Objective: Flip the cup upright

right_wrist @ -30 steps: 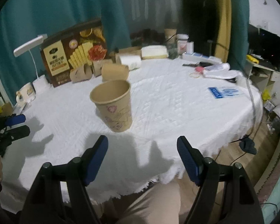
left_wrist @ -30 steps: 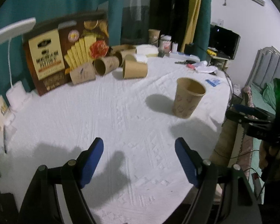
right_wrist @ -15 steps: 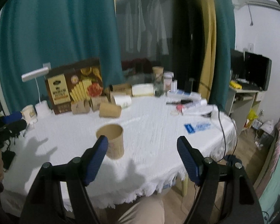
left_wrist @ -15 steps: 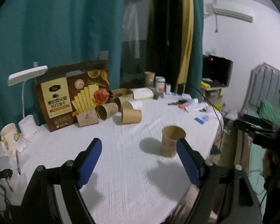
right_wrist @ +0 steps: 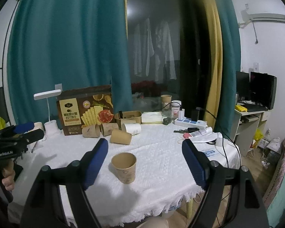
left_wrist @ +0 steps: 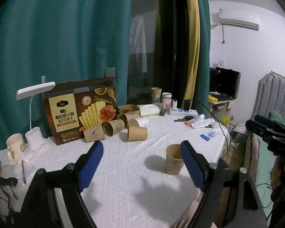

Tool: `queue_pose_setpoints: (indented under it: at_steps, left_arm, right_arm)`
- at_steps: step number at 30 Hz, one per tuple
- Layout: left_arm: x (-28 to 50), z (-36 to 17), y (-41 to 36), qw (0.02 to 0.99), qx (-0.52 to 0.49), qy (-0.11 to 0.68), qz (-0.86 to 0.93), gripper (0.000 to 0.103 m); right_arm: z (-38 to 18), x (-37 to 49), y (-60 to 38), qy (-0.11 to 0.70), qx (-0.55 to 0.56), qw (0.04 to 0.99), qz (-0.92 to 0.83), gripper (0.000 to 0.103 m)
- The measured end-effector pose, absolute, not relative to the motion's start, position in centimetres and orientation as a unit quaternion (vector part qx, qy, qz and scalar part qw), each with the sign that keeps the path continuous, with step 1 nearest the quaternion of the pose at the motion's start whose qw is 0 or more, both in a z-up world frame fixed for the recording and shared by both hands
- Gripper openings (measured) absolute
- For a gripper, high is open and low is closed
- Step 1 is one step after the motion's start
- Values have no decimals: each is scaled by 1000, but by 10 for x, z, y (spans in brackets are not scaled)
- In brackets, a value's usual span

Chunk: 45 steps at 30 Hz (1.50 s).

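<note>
The paper cup (right_wrist: pixel 124 167) stands upright on the white-clothed surface (right_wrist: pixel 161 163), well in front of the cracker box (right_wrist: pixel 85 110), while the left gripper (left_wrist: pixel 140 163) and right gripper (right_wrist: pixel 144 161) hover wide open, holding nothing.

A table (right_wrist: pixel 161 172) under a white textured cloth carries an upright paper cup (right_wrist: pixel 124 168) near its front edge. At twelve o'clock from it lie several tipped paper cups (right_wrist: pixel 121 137), with a cracker box (right_wrist: pixel 84 112) and a desk lamp (right_wrist: pixel 51 125) toward ten o'clock.
</note>
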<state>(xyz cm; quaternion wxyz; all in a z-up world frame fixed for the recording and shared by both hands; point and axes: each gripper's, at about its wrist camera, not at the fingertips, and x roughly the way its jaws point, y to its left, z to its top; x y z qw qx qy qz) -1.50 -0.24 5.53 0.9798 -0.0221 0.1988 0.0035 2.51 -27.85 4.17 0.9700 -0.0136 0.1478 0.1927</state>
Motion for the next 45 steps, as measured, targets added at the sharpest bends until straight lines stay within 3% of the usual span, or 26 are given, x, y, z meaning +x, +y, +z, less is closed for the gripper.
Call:
queue_pose_setpoints:
  at_steps: [17, 45]
  left_arm:
    - [5, 28, 11, 969, -33, 243, 21, 83]
    - [10, 28, 7, 971, -23, 238, 19, 83]
  right_arm:
    - [16, 57, -261, 184, -15, 961, 207, 78]
    - [12, 64, -270, 187, -12, 961, 204, 78]
